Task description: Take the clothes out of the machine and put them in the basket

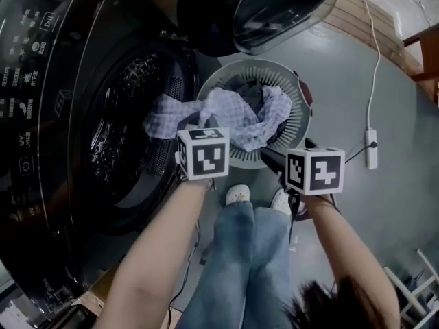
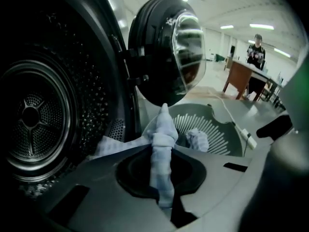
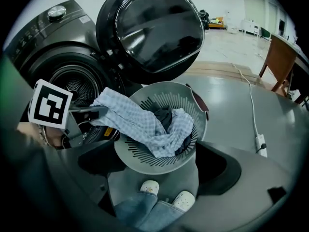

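Observation:
A light blue checked cloth (image 1: 233,115) stretches from the dark washing machine's drum opening (image 1: 127,136) across into the round grey slatted basket (image 1: 236,74). My left gripper (image 1: 195,130) is shut on it, and in the left gripper view the fabric (image 2: 164,129) is pinched in a bunch between the closed jaws of that gripper (image 2: 161,151). Dark clothes (image 1: 252,94) lie in the basket under the cloth. My right gripper (image 1: 288,153) hovers at the basket's near right rim, jaws wide apart and empty. In the right gripper view the basket (image 3: 145,166) and cloth (image 3: 140,122) lie ahead.
The machine's round door (image 1: 274,9) hangs open above the basket. The person's jeans and white shoes (image 1: 236,196) stand just before it. A white power strip (image 1: 371,149) and cable lie on the grey floor at right. A wooden desk (image 2: 239,79) stands far off.

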`<state>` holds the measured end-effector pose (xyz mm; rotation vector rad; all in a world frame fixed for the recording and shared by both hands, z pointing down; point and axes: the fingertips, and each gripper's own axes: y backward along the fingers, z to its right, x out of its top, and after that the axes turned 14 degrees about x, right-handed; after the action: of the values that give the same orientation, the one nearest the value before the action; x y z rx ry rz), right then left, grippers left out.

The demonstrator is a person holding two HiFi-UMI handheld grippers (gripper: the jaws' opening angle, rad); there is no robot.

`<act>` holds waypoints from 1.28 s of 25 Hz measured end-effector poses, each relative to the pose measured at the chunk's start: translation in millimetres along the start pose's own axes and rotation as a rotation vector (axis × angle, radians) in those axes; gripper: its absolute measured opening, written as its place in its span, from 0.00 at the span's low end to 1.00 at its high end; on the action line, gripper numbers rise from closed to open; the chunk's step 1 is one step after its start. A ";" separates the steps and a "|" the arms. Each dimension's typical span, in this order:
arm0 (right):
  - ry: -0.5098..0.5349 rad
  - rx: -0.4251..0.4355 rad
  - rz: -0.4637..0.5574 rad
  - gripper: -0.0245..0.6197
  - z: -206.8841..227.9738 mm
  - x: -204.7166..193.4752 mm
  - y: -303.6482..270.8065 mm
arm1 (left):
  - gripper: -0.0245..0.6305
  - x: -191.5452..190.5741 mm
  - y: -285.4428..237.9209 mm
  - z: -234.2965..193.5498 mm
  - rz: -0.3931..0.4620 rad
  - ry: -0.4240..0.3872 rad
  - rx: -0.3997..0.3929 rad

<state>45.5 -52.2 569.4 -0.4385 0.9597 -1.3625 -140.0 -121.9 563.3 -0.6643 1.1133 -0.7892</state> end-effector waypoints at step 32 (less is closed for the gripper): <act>-0.049 -0.070 0.047 0.85 34.5 6.6 61.7 | 0.68 82.8 98.1 112.7 0.129 0.115 -0.382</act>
<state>110.1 -54.6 540.0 -0.4967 0.9739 -1.2737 7.4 -126.3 477.0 -0.8633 1.4154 -0.5110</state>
